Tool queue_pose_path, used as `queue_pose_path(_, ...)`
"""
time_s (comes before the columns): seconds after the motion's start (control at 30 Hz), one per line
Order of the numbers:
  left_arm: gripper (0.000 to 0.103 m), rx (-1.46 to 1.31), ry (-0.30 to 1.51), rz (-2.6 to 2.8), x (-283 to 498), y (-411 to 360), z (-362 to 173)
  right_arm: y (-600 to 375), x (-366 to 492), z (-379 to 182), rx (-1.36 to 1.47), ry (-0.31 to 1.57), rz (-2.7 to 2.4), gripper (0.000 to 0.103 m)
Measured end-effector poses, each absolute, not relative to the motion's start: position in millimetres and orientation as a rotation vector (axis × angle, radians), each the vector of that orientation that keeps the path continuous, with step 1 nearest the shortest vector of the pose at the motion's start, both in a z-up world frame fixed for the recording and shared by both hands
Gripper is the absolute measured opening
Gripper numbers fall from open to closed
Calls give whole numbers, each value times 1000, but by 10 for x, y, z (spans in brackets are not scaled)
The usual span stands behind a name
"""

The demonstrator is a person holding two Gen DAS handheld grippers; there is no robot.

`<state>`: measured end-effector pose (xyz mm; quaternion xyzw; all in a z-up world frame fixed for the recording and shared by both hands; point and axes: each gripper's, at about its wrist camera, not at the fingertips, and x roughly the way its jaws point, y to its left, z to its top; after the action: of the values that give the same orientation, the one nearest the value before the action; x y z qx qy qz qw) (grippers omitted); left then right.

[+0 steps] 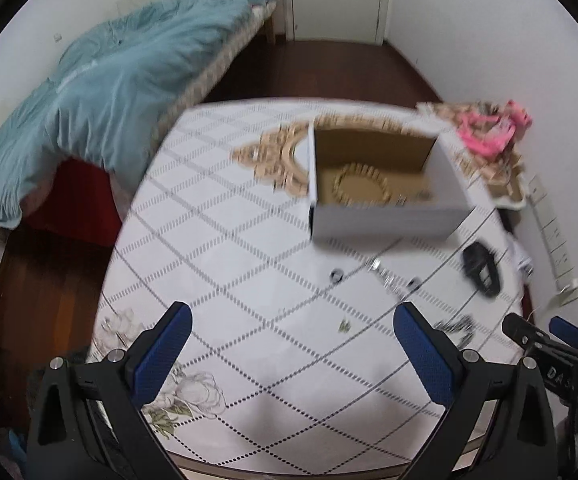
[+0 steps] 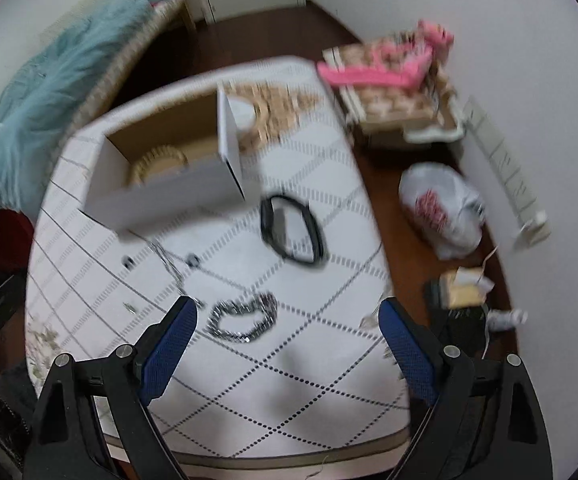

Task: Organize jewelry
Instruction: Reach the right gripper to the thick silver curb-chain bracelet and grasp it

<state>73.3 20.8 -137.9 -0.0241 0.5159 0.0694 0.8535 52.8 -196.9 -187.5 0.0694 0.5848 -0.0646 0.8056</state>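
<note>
Both views are smeared by motion, so we read the small pieces with care. On the worktop (image 1: 217, 248), covered by a white cloth with a dotted diamond pattern, small silver bits (image 1: 385, 276) lie near the middle, about 5 o'clock from the box; they may be rings and a thin chain, but we cannot make them out. In the right view the clearest jewelry is a dark beaded bracelet (image 2: 245, 318), lying flat just ahead of the tool tips. At about 1 o'clock from it lies a black band (image 2: 293, 226) in a loop, perhaps a watch strap.

The white box (image 1: 385, 220) stands open at the far side of the worktop. Its brown inside holds a pale ring-shaped piece (image 1: 363, 184), partly cut off by the near wall. At 9 o'clock from the box in the left view, a tan patterned mat (image 1: 273, 160) is partly hidden behind it.

The left tool (image 1: 293, 360) is spread wide and holds nothing; only bare cloth lies between its blue pads (image 1: 161, 360). The right tool (image 2: 289, 348) is likewise wide open and empty, above the worktop's near edge. In the left view only its tip (image 1: 565, 330) shows, at the right border.

Beyond the worktop, at 1 o'clock, a pink item (image 2: 389, 68) tops a blurred pile, and a white bag (image 2: 441, 208) sits on the floor.
</note>
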Motion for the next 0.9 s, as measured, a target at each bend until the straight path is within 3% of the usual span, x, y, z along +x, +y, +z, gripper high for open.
queue_pose_path(0.07, 103, -53, 1116, 154, 711, 225, -1521, -1961, 538, -2117, 141, 1289, -147, 77)
queue_pose_path(0.2, 103, -46, 1153, 154, 679, 249, -1717, -1907, 560, -2439, 115, 1310, -153, 69)
queue_pose_path(0.4, 103, -54, 1193, 124, 658, 252, -1916, -1821, 575, -2529, 65, 1279, -170, 46)
queue_pose_path(0.5, 102, -75, 1194, 101, 669, 242, -1991, -1778, 569, -2528, 42, 1248, -166, 26)
queue_pose_path(0.53, 102, -83, 1193, 91, 691, 246, -2009, -1773, 576, -2524, 37, 1247, -163, 13)
queue_pose_path(0.67, 101, -97, 1183, 29, 752, 173, -2071, -1810, 574, -2514, 54, 1237, -160, 12)
queue_pose_path(0.83, 72, -88, 1207, -16, 849, 44, -2198, -1842, 546, -2496, 73, 1236, -165, 8)
queue_pose_path(0.9, 55, -81, 1214, -24, 883, 8, -2259, -1844, 542, -2494, 74, 1238, -167, 8)
